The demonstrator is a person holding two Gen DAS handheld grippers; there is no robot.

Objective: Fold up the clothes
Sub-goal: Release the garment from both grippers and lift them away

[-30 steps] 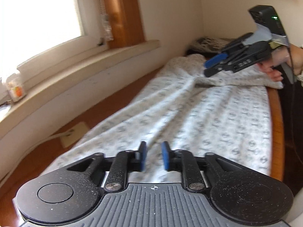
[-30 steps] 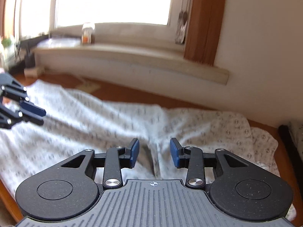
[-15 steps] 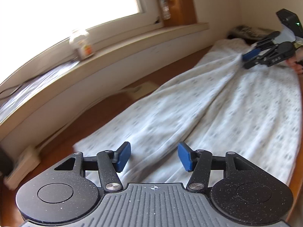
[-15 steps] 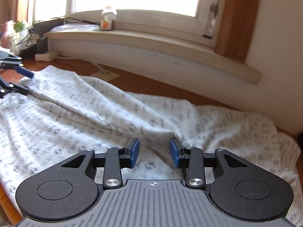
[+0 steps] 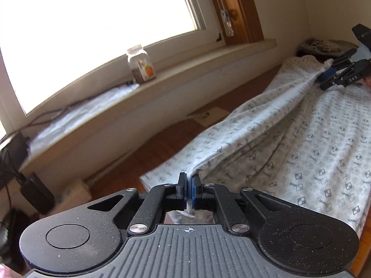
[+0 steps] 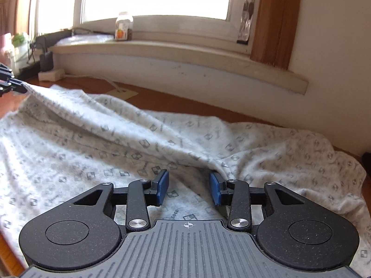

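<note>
The left tongs (image 5: 189, 186) had just closed, their pads pinched on an edge of the patterned white garment (image 5: 289, 143), which ran away from them across the wooden table (image 5: 148, 155) in a taut ridge. The right tongs (image 6: 188, 187) stood partly open with cloth lying under and between the pads, a raised fold just beside the right pad, nothing gripped. Beyond the garment sat the windowsill (image 6: 185, 53) with a jar (image 6: 124, 26). The risk, as I judged it: only one corner was held, so lifting now could drag the garment askew; the left bite looked thin and might slip.
</note>
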